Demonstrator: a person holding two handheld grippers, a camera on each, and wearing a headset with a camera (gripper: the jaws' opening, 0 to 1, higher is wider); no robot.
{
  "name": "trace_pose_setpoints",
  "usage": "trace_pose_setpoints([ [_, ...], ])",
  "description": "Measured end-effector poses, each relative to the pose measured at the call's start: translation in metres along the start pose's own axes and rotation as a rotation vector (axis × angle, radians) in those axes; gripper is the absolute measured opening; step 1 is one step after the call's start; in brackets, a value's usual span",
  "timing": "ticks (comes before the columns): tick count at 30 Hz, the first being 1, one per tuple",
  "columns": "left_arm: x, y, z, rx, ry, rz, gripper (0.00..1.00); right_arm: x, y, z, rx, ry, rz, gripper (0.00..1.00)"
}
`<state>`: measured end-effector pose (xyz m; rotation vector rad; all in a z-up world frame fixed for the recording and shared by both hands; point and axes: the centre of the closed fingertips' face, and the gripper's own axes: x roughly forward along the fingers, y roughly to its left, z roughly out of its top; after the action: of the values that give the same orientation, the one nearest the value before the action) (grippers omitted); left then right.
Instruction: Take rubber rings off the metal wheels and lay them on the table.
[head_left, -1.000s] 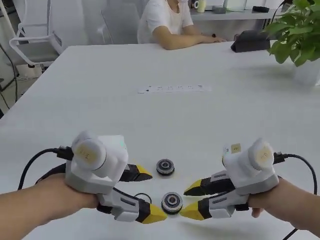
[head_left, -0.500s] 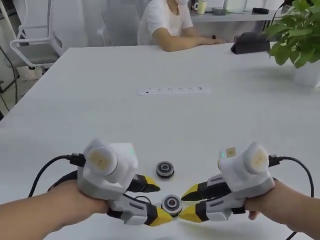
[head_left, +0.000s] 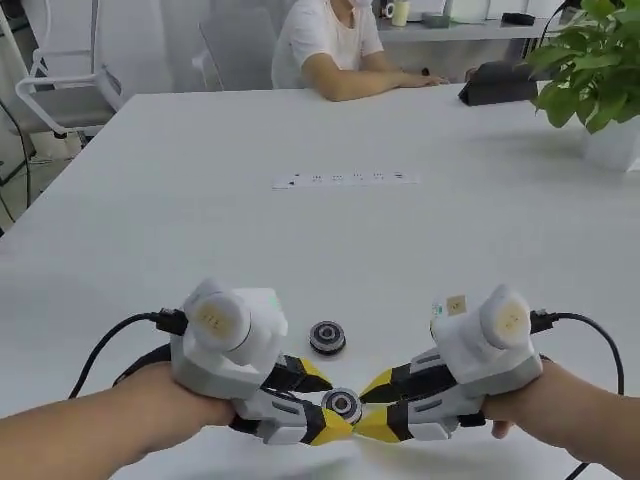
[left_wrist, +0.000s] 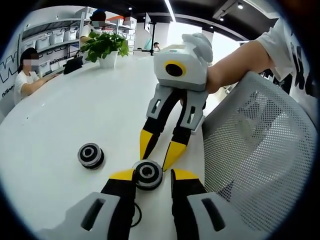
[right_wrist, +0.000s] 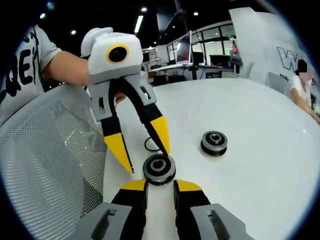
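Two metal wheels with black rubber rims lie on the white table (head_left: 200, 200). The near wheel (head_left: 341, 404) (left_wrist: 147, 174) (right_wrist: 159, 170) sits between both grippers. My left gripper (head_left: 328, 400) (left_wrist: 152, 176) is open, its yellow tips on either side of this wheel. My right gripper (head_left: 362, 407) (right_wrist: 160, 186) faces it from the other side, jaws a little apart, tips just short of the wheel. The far wheel (head_left: 328, 337) (left_wrist: 90, 155) (right_wrist: 214, 143) lies alone. A loose black rubber ring (right_wrist: 151, 146) lies on the table behind the left gripper's jaw.
A white power strip (head_left: 345, 180) lies mid-table. A potted plant (head_left: 590, 60) stands at the far right beside a black object (head_left: 500, 85). A person (head_left: 335, 45) sits at the far end. A mesh chair (left_wrist: 260, 150) is close to the table's near edge.
Both grippers have drawn in toward the near wheel from either side, so their yellow tips now almost meet around it. The wheels have not moved.
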<state>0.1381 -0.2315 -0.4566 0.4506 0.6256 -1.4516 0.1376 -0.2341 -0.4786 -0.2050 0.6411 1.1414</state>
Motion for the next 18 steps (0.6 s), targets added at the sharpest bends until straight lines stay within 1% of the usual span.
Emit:
trace_pose_setpoints([
  [3,0.0021,-0.0004,-0.0017,0.007,0.007,0.002,0.2,0.0002,0.0002,0.0003,0.0,-0.001,0.0,0.18],
  [12,0.0026,0.0071,-0.0016,0.01,-0.007,0.033,0.13,0.001,0.0004,0.0,0.001,-0.003,0.004,0.17],
  [16,0.0031,0.0084,-0.0019,0.045,-0.003,0.055,0.09,0.0009,0.0007,0.0002,0.003,-0.005,0.003,0.17],
  [18,0.0037,0.0079,-0.0021,0.098,0.005,0.063,0.08,0.0008,0.0008,0.0002,0.004,-0.006,0.003,0.17],
])
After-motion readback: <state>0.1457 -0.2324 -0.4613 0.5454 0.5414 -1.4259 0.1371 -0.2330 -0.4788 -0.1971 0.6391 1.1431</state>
